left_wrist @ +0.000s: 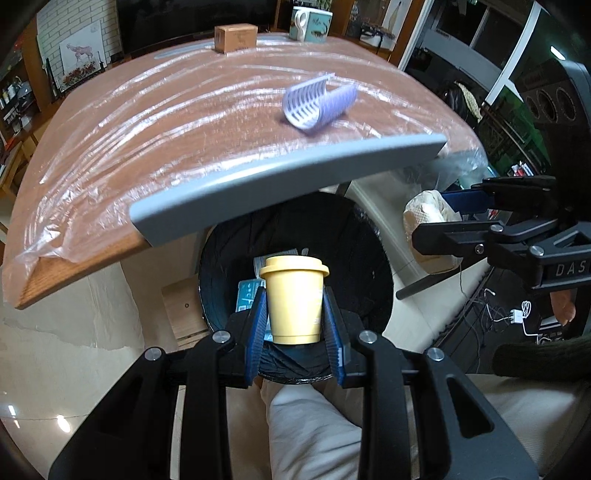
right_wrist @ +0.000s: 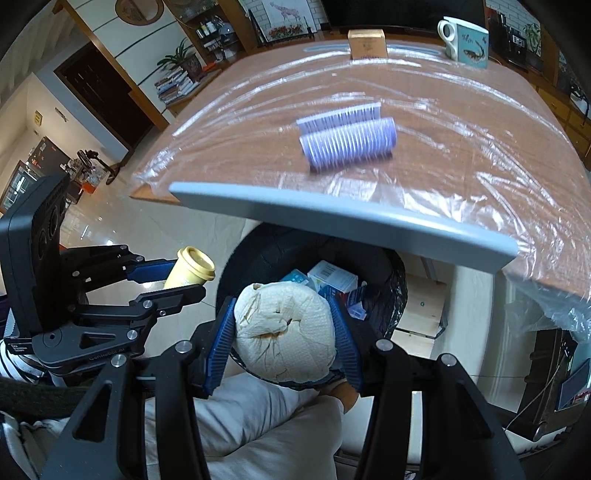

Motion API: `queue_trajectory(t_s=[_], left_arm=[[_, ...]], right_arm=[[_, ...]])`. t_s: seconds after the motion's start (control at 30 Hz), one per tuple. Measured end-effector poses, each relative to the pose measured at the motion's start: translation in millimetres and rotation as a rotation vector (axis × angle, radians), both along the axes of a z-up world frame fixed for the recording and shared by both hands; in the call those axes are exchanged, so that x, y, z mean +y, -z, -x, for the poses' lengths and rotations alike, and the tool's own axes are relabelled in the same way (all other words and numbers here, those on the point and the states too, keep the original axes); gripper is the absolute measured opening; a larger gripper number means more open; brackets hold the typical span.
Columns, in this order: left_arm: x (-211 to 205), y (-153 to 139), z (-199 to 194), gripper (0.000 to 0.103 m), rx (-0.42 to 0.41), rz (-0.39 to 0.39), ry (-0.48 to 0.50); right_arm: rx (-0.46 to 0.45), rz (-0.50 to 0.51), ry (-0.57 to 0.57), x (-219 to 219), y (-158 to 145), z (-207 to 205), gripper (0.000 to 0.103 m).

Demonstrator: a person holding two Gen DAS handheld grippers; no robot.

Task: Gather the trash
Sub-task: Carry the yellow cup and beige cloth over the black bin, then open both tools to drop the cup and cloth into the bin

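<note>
My left gripper (left_wrist: 294,321) is shut on a small yellow lidded cup (left_wrist: 293,300), held upright over the black-lined trash bin (left_wrist: 362,258) below the table edge. My right gripper (right_wrist: 284,332) is shut on a crumpled, stained paper-towel ball (right_wrist: 286,332), also above the bin (right_wrist: 391,280), which holds several blue and white packages. From the right wrist view the cup (right_wrist: 190,267) shows at the left in the other gripper; from the left wrist view the paper ball (left_wrist: 424,218) shows at the right. A curled purple-and-white wrapper (left_wrist: 317,105) (right_wrist: 349,142) lies on the table.
The wooden table (left_wrist: 92,266) is covered in clear plastic film, with a grey strip (left_wrist: 288,181) along its near edge. A brown box (left_wrist: 235,37) and a mug (left_wrist: 310,24) stand at the far side. A person's light-trousered leg (left_wrist: 306,424) is below the grippers. Cables lie on the floor at right.
</note>
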State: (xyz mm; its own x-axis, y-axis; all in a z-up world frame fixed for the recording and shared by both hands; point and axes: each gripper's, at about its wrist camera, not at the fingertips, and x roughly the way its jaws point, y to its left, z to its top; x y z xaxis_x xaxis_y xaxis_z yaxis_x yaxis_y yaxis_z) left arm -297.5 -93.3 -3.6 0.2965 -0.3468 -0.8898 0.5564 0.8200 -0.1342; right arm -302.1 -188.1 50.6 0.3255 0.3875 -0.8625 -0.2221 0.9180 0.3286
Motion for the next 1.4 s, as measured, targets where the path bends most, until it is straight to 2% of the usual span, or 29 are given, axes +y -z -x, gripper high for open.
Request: queue_trajectory(t_s=[0.27,0.63,1.0,1.33,1.37,1.4], left_arm=[[-5.9,20.6,-3.4,0.031,0.026,-0.045,0.012],[-13.4,49.3,-10.1,0.031,0.048,-0.098,0.026],[-20.4,72.1,-15.4,0.031,0.079,-0.153,0.047],[-24.8,87.8,-20.4,0.032,0.095,-0.164,0.07],[-24.7,88.0,-20.2,0.033,0.087,-0.151,0.074],[-23.9,88.5,-20.6,0.046,0.086,-0.147,0.073]], right_arm=[[0.027,0.019,0.002,4.1,22.1,-7.7,0.05],[0.03,0.095,-0.031,15.1,50.2,-16.6,0.05],[0.067,0.115,-0.027,17.6,75.9,-24.0,0.05],[0.091,0.14,-0.035,19.4,97.1,-25.1,0.05],[0.094,0.136,-0.038,19.9,98.5,-24.2,0.05],[0.09,0.133,-0.033,19.4,98.4,-22.9,0.055]])
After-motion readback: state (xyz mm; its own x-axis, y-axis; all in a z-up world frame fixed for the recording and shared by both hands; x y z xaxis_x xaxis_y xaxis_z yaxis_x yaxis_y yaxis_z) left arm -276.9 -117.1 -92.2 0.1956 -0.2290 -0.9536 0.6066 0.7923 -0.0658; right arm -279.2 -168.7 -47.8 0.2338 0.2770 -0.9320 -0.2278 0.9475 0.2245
